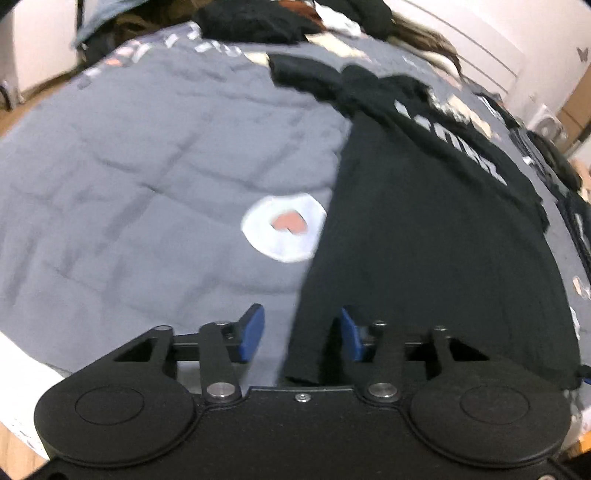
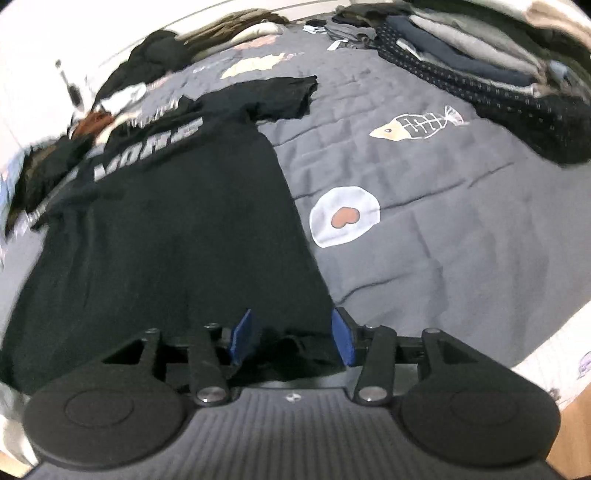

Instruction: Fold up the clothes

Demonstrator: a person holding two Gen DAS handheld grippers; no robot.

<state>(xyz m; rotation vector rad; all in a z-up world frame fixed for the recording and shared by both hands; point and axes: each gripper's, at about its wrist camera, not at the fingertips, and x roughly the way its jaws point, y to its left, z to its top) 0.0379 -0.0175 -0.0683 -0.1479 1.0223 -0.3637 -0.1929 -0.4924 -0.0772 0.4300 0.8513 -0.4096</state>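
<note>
**Black T-shirt spread on the bed, both grippers at its near hem**

A black T-shirt (image 1: 424,229) lies flat on a grey quilted bedspread (image 1: 147,166), its pale chest lettering (image 2: 147,147) toward the far end and its hem nearest the cameras. One short sleeve (image 2: 288,96) stretches out across the quilt.

The left gripper (image 1: 301,332) hovers at the near hem corner, its blue-padded fingers (image 1: 253,328) spread apart; the shirt's edge runs up between them, but neither pad presses on the cloth. The right gripper (image 2: 291,336) sits at the opposite hem corner, its fingers (image 2: 341,336) likewise released, with a bunched bit of hem lying in the gap between them.

A white oval print with a pink heart (image 2: 345,216) lies on the bedspread just beside the shirt's side edge. Farther off in the right wrist view is a fish-skeleton print (image 2: 413,125). A stack of folded clothes (image 2: 480,59) sits at the far right of the bed, and a loose heap of dark garments (image 1: 258,18) lies along the far edge.
</note>
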